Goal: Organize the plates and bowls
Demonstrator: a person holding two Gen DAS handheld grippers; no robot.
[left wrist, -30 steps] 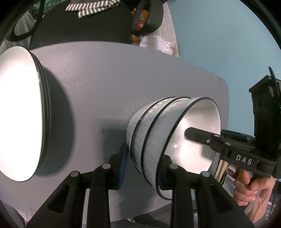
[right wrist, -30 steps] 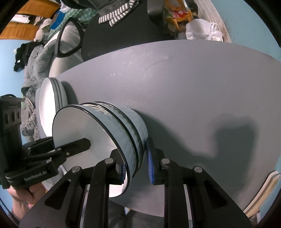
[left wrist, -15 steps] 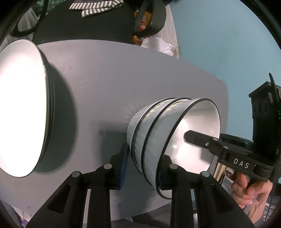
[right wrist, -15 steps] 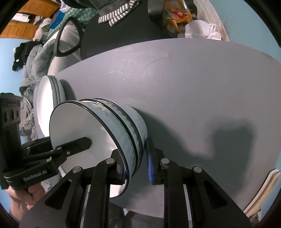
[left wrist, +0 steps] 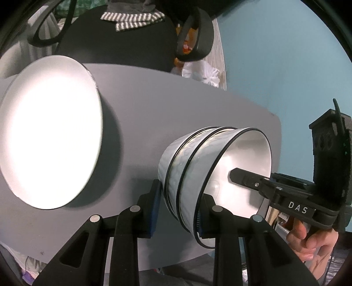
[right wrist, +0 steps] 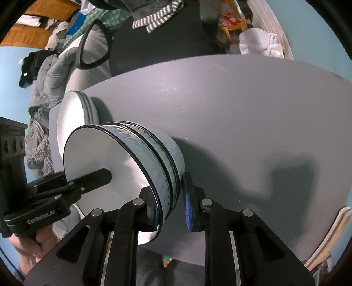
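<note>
A stack of three nested white bowls with black rims point(left wrist: 191, 167) point(right wrist: 154, 154) hangs just over the grey round table point(left wrist: 176, 110) point(right wrist: 242, 110), tipped in both fisheye views. My left gripper point(left wrist: 177, 212) is shut on the stack's near wall, one pad outside and one inside. My right gripper point(right wrist: 171, 211) is shut on the opposite wall in the same way. Each gripper's inner finger shows in the other's view: the right one point(left wrist: 242, 178), the left one point(right wrist: 96, 176). A stack of white plates point(left wrist: 50, 132) point(right wrist: 70, 114) lies on the table to the left of the bowls.
Behind the table stands a black office chair point(left wrist: 132, 55) with a striped cloth point(left wrist: 132, 19) on it, and a white plastic bag point(right wrist: 259, 41). A heap of clothes point(right wrist: 44, 77) lies far left. A wooden frame point(right wrist: 330, 237) leans past the table's right edge. A hand point(left wrist: 308, 237) grips the right handle.
Both grippers have risen a little with the bowl stack between them. In the left wrist view the plates have slid rightward and more of the chair shows. The left jaws narrowed slightly at first.
</note>
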